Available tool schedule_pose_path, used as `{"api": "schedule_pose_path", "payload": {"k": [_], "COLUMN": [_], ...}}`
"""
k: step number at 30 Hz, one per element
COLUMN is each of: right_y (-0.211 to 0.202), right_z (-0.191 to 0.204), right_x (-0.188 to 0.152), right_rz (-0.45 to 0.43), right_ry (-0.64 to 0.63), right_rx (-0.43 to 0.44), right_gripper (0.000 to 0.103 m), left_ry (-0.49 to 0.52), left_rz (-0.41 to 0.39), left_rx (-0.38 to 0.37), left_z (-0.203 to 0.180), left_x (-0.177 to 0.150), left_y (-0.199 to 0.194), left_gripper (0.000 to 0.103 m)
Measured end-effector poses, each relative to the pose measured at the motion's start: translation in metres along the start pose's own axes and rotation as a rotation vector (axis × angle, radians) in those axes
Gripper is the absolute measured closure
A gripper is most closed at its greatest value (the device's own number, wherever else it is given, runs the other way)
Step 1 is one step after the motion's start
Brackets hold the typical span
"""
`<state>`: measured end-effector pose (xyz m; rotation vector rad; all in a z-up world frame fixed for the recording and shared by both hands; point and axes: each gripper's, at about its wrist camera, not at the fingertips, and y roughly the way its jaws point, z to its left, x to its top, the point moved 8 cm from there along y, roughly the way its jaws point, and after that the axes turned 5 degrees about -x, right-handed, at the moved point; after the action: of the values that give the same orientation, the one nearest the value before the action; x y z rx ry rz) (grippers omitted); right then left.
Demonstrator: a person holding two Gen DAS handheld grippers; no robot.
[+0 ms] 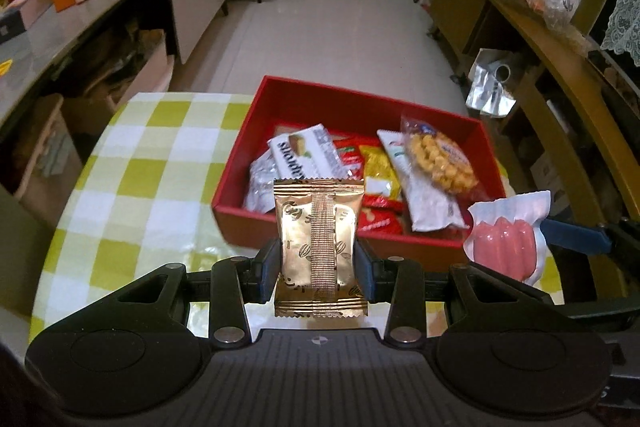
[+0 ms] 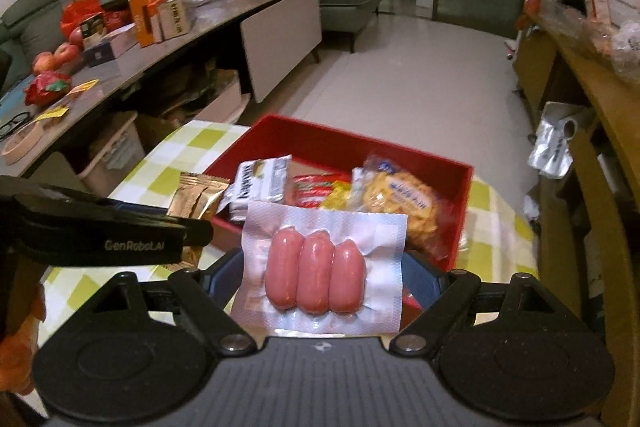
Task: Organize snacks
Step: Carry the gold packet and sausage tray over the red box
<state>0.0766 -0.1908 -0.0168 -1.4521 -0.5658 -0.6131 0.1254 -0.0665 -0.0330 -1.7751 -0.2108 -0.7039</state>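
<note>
Left fingers (image 1: 271, 267) pinching gold packet (image 1: 318, 251), right fingers (image 2: 424, 275) pinching sausage pack (image 2: 320, 275), red box (image 1: 360, 107) holding snack packets

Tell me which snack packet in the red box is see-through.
The round packet of yellow puffed rings at the right end of the red box. Its clear wrap shows the snack inside; the white, red and yellow packets beside it are opaque.

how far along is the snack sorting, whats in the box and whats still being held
Done: several packets already lie in the red box, including a puffed-snack bag. In hand: the left gripper clamps a gold packet, and the right gripper holds a vacuum pack of three sausages. Left: both still need placing.
</note>
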Motion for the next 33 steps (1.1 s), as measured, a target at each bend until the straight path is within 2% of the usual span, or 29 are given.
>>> {"api": "schedule_pose_path", "payload": {"k": [12,20,33], "right_y": [0.016,0.039,0.069], "right_z": [-0.039,-0.051,-0.059], "right_x": [0.037,0.050,0.055], "right_rz": [-0.062,-0.061,-0.037], "right_ry": [0.076,0.093,0.104], "right_rx": [-0.063,-0.081,-0.106], "right_gripper": [0.009,0.009,0.009], "left_ry": [0.038,0.034,0.048], "left_rz": [-0.052,-0.062,-0.056], "left_rx": [0.043,0.068,0.117], "left_z": [-0.022,-0.026,-0.025], "left_x": [0.035,0.055,0.067], "left_y": [0.020,0.039,0.062], "left_gripper": [0.055,0.055,0.055]}}
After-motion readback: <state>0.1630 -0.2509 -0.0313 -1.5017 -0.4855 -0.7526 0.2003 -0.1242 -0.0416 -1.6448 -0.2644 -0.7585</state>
